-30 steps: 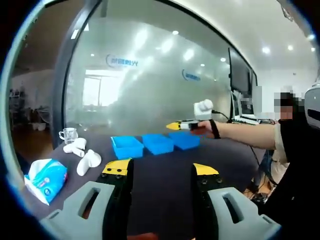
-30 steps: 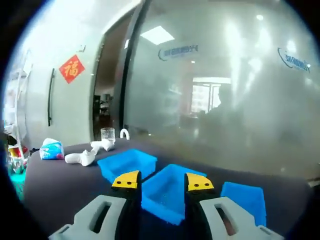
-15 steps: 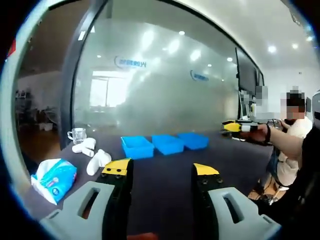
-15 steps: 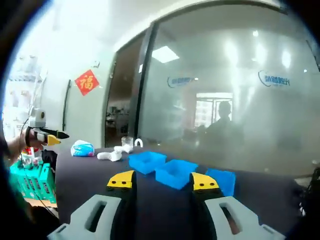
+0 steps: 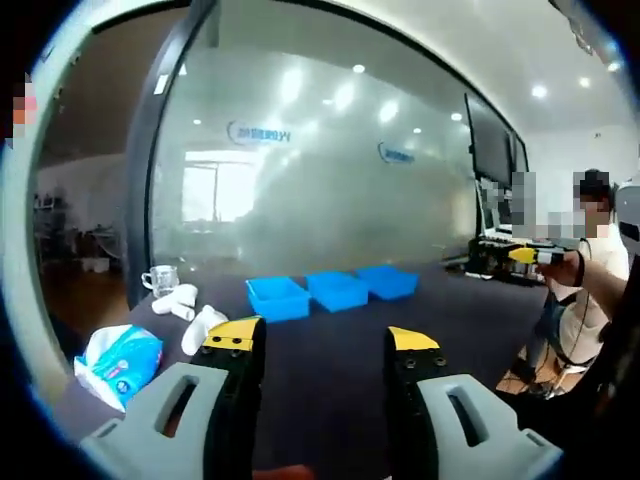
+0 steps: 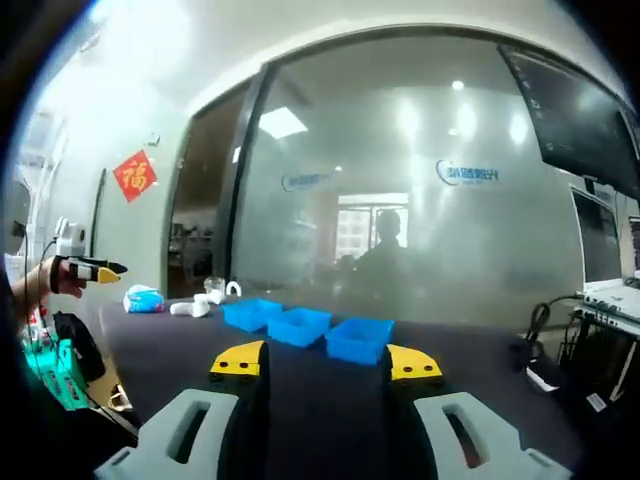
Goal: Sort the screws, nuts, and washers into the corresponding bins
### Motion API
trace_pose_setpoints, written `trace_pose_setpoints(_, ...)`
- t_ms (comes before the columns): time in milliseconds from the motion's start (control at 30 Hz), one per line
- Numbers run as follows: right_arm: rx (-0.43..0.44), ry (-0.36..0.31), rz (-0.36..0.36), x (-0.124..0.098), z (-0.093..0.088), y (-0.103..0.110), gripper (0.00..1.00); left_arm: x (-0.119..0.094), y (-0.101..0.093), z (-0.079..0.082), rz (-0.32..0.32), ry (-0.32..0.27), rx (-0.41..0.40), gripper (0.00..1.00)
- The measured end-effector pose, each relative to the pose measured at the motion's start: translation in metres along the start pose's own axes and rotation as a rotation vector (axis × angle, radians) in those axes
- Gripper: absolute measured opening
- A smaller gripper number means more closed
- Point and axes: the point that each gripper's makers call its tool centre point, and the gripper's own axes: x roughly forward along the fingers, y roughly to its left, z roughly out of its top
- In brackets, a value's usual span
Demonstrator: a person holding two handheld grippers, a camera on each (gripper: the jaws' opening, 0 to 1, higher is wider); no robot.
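Note:
Three blue bins [image 5: 337,289] stand in a row on the dark table [image 5: 330,400], far ahead of my left gripper [image 5: 322,338], which is open and holds nothing. At the right of that view a person's hand holds my right gripper [image 5: 535,256] well off to the side of the bins. In the right gripper view the same bins [image 6: 300,325] sit small in the distance beyond my open, unloaded right gripper [image 6: 325,360]. My left gripper [image 6: 85,268] shows at the far left, held up in a hand. Any screws, nuts or washers are too small to make out.
A blue tissue pack [image 5: 118,362], white lumps [image 5: 200,325] and a glass cup [image 5: 160,280] sit at the table's left end. A green crate [image 6: 55,365] stands beside the table. Cables and devices [image 6: 545,370] lie at the right. A glass wall runs behind.
Both grippers have drawn back from the bins, which now look smaller. The right gripper, over the bins a second ago, has swung far out to the right.

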Motion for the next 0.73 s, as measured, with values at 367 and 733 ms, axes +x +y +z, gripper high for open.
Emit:
trace_pose_setpoints(367,0.042,-0.032,-0.057,-0.009,0.003,-0.011,0.42,-0.003,0.004,0.000,0.009,-0.009,-0.002,0.46)
trace_pose_setpoints(733,0.029,-0.019,-0.037,-0.007,0.003,-0.001,0.42,-0.004,0.008,0.000,0.020,-0.014,-0.007,0.45)
